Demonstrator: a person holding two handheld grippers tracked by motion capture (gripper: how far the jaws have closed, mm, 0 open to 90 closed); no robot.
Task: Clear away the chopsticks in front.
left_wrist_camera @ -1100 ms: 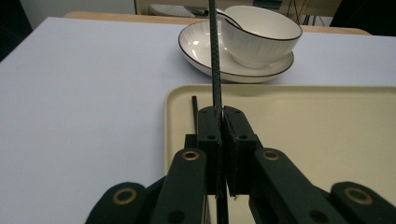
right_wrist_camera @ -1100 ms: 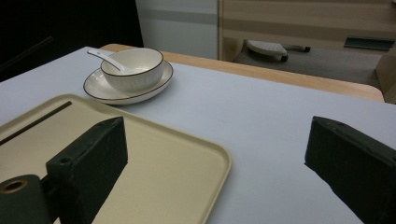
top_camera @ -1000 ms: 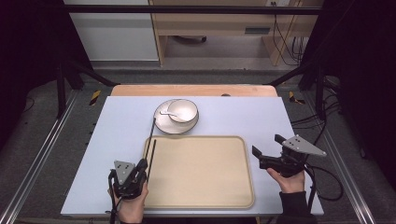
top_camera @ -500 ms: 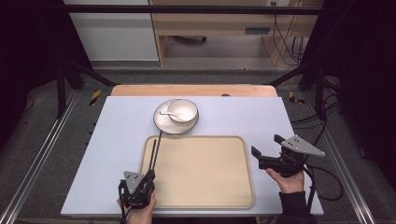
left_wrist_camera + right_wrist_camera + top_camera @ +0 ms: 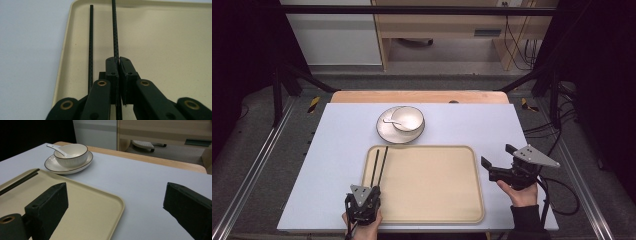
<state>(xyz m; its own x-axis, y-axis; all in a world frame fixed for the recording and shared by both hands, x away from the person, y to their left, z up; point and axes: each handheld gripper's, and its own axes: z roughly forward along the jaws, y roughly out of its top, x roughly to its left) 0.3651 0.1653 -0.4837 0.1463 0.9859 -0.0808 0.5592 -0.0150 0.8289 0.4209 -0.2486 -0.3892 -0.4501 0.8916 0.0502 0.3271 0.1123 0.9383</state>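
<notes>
Two black chopsticks [image 5: 380, 165] lie along the left side of a beige tray [image 5: 432, 180]. My left gripper [image 5: 372, 188] is at the tray's near left corner, shut on the near end of one chopstick [image 5: 114, 32]. The other chopstick [image 5: 90, 47] lies just left of the jaws on the tray [image 5: 162, 37]. My right gripper [image 5: 498, 156] hovers open beside the tray's right edge, with nothing between its fingers [image 5: 53, 197]. Behind the tray, a white bowl [image 5: 408, 118] with a white spoon [image 5: 389, 120] sits on a dark-rimmed plate [image 5: 387, 133].
The light grey table top [image 5: 337, 150] has bare room left and right of the tray. A wooden strip [image 5: 422, 96] runs along its far edge. From the right gripper view the bowl [image 5: 71, 153] stands beyond the tray's far corner [image 5: 87, 202].
My left gripper has moved right, down and toward the near edge, drawing the chopsticks back from the plate onto the tray. The right gripper has not moved.
</notes>
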